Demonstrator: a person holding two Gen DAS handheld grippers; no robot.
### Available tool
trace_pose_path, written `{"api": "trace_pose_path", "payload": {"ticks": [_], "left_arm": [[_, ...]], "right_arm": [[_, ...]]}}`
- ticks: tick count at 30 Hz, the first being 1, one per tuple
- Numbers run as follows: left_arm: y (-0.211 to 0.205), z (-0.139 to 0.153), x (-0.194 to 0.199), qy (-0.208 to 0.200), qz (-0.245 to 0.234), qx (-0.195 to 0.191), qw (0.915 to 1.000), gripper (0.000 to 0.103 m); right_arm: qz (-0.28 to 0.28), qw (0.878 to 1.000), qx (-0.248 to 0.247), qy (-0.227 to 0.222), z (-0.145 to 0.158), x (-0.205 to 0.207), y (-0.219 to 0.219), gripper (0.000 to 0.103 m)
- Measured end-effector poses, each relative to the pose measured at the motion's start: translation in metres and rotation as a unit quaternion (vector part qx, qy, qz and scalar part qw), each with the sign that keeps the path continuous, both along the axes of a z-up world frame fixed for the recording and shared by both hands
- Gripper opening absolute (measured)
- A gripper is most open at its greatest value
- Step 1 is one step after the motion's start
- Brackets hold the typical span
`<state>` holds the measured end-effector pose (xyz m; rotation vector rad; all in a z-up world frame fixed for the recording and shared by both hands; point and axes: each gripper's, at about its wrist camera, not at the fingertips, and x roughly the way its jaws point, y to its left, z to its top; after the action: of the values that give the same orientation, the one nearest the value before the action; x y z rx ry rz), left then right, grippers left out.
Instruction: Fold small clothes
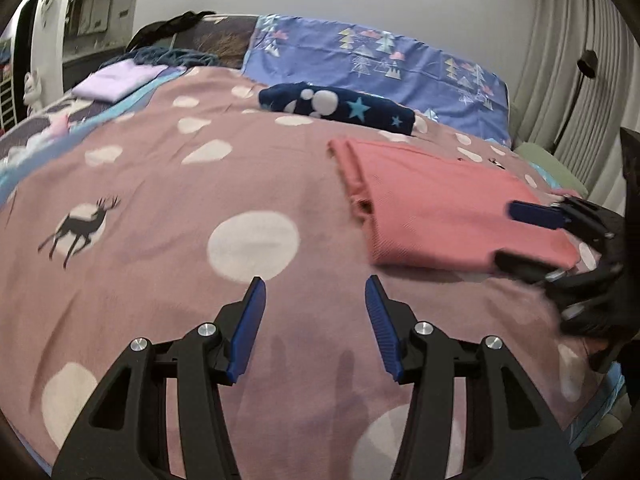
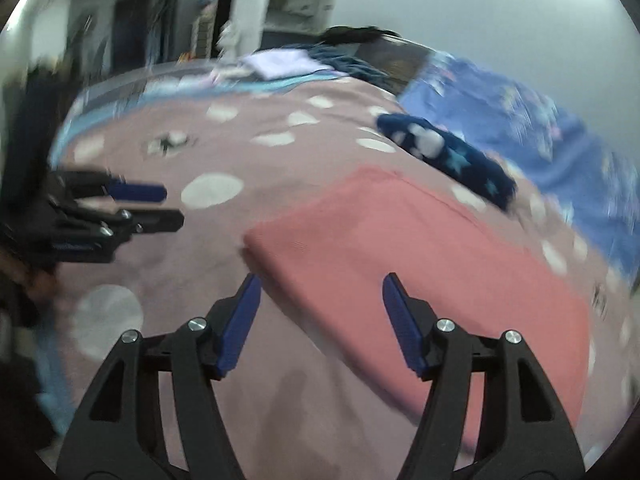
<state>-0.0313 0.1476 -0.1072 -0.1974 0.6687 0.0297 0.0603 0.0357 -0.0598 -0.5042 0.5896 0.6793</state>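
A folded pink garment [image 1: 448, 204] lies flat on the mauve dotted bedspread [image 1: 248, 184]; it also shows in the right wrist view [image 2: 420, 264]. My left gripper [image 1: 316, 284] is open and empty over bare bedspread, left of the garment. My right gripper [image 2: 320, 280] is open and empty, hovering at the garment's near corner; in the left wrist view it [image 1: 508, 236] stands at the garment's right edge. The left gripper also shows in the right wrist view [image 2: 172, 206], open. A folded navy garment with stars [image 1: 336, 108] lies behind the pink one.
A folded lilac cloth [image 1: 116, 80] lies at the far left of the bed. A blue tree-print sheet [image 1: 380, 64] covers the head end. Curtains [image 1: 576, 92] and a floor lamp [image 1: 586, 64] stand on the right. The right wrist view is motion-blurred.
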Motion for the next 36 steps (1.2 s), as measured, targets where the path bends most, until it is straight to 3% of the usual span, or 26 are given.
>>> {"api": "trace_pose_path", "payload": {"ticks": [5,7,11,14,18,20,21,23,25,28,32,34,35,36], "left_arm": [[0.022,-0.011,-0.005,0.005,0.002,-0.045,0.999,0.052],[0.028,-0.007,-0.003,-0.002,-0.005,-0.061,0.9981,0.052],[0.031,0.012,0.02,-0.014,-0.022,-0.04,0.9988,0.053],[0.034,0.029,0.066,-0.017,-0.06,-0.025,0.9978,0.054],[0.04,0.029,0.153,0.013,-0.111,-0.085,0.9901,0.053],[0.039,0.019,0.199,0.027,-0.12,-0.101,0.9872,0.053],[0.037,0.009,0.224,0.043,-0.133,-0.128,0.9818,0.053],[0.035,-0.01,0.255,0.078,-0.158,-0.196,0.9646,0.049],[0.026,-0.029,0.274,0.095,-0.168,-0.231,0.9536,0.031],[0.021,-0.034,0.278,0.088,-0.169,-0.235,0.9533,0.013],[0.022,-0.035,0.279,0.08,-0.167,-0.244,0.9519,0.01],[0.021,-0.031,0.278,0.073,-0.164,-0.232,0.956,0.008],[0.02,-0.029,0.279,0.069,-0.164,-0.228,0.9574,0.008],[0.018,-0.027,0.278,0.064,-0.162,-0.223,0.9591,0.007]], "right_arm": [[-0.005,0.995,-0.095,-0.021,-0.037,0.01,0.041,0.065],[-0.006,0.993,-0.11,-0.035,-0.042,0.017,0.049,0.065],[-0.014,0.986,-0.145,-0.08,-0.052,0.026,0.072,0.067],[-0.018,0.982,-0.157,-0.105,-0.056,0.021,0.081,0.065],[-0.028,0.983,-0.148,-0.104,-0.055,0.022,0.075,0.063],[-0.034,0.984,-0.142,-0.099,-0.056,0.023,0.072,0.063],[-0.035,0.984,-0.142,-0.1,-0.057,0.022,0.072,0.063],[-0.036,0.983,-0.146,-0.104,-0.057,0.021,0.074,0.063],[-0.037,0.983,-0.146,-0.105,-0.058,0.02,0.074,0.063],[-0.038,0.984,-0.144,-0.099,-0.058,0.023,0.074,0.064],[-0.039,0.984,-0.146,-0.097,-0.058,0.028,0.08,0.063],[-0.038,0.983,-0.148,-0.101,-0.058,0.032,0.084,0.059],[-0.034,0.983,-0.149,-0.098,-0.059,0.033,0.086,0.043],[-0.026,0.984,-0.153,-0.09,-0.061,0.035,0.089,0.01]]}}
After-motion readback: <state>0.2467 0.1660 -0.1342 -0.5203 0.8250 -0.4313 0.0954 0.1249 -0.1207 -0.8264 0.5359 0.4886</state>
